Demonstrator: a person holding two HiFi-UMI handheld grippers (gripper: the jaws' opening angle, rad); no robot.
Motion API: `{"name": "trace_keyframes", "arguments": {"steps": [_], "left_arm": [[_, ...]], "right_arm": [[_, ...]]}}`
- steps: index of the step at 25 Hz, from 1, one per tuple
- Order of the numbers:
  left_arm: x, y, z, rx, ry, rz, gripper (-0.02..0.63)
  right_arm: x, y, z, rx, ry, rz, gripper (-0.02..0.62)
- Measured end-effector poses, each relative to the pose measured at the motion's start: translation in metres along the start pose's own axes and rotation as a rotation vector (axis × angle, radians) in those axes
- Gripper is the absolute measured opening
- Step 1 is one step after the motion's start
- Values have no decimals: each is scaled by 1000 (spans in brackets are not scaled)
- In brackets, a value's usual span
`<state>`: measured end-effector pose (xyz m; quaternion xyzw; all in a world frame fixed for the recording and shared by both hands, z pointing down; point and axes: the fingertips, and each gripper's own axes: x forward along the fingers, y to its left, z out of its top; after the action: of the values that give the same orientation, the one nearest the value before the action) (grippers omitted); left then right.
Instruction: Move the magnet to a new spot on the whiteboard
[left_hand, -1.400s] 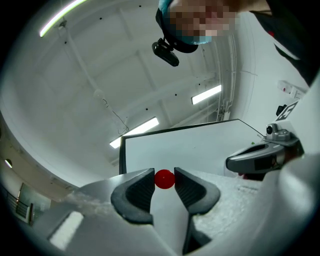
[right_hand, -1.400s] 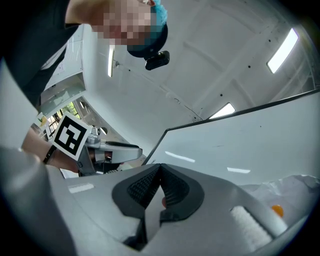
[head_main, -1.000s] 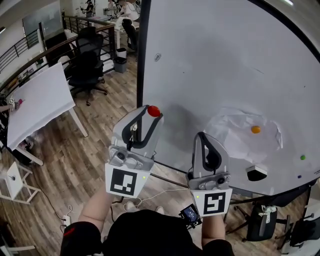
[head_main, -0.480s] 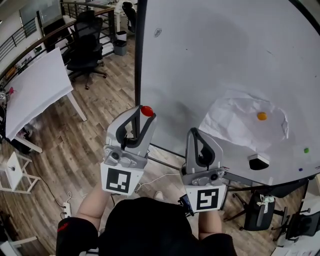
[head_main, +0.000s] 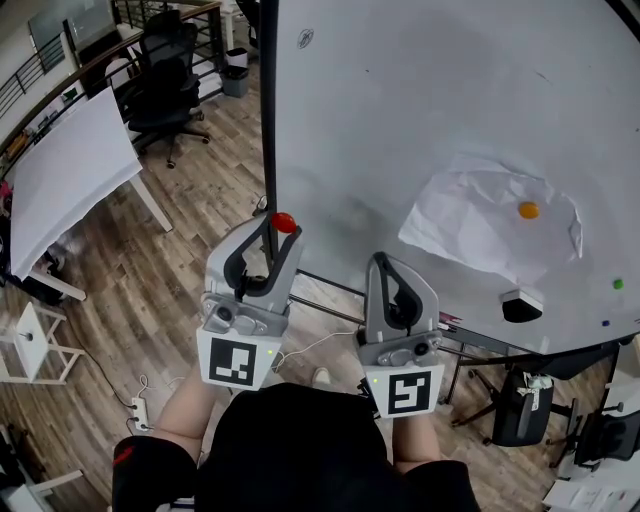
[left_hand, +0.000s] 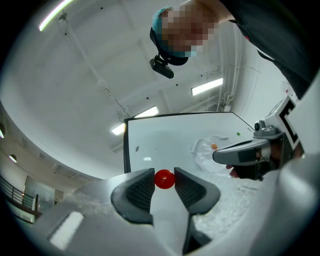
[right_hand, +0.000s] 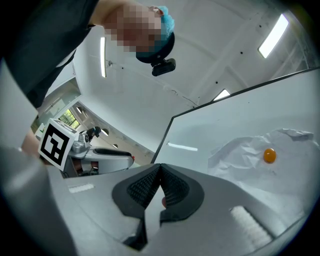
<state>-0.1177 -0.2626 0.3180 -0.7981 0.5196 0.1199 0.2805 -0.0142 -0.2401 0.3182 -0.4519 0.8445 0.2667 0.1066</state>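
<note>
You held the left gripper (head_main: 279, 233) low before the whiteboard (head_main: 420, 90). Its fingers (left_hand: 137, 189) were closed on the red magnet (left_hand: 164, 179), one ribbed pad against each side, so the gap between them was only as wide as the magnet. In the head view the red magnet (head_main: 283, 222) sat at the gripper's tip, just beside the board's dark left edge and near its lower corner. Whether it touched the board's surface could not be told from any view.

Your right gripper (head_main: 385, 264) was next to the left one, a little lower in the head view. Its fingers (right_hand: 145, 187) were pressed together at the tips with nothing held between them.

Further right on the board, a crumpled white sheet (head_main: 480, 235) was pinned up by an orange magnet (head_main: 528, 210), well apart from the red one. A black eraser (head_main: 521, 307) sat below the sheet at the board's lower edge, and a small green magnet (head_main: 617, 284) lay near the right border. Beyond the board's left edge, a black office chair (head_main: 165, 105) stood on the wooden floor (head_main: 190, 250).
</note>
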Motion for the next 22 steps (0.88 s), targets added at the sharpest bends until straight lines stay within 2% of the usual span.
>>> {"name": "trace_keyframes", "arguments": {"steps": [22], "left_arm": [[0, 2, 1, 7, -18, -8, 131]], "right_arm": [[2, 1, -5, 6, 6, -13, 2]]}}
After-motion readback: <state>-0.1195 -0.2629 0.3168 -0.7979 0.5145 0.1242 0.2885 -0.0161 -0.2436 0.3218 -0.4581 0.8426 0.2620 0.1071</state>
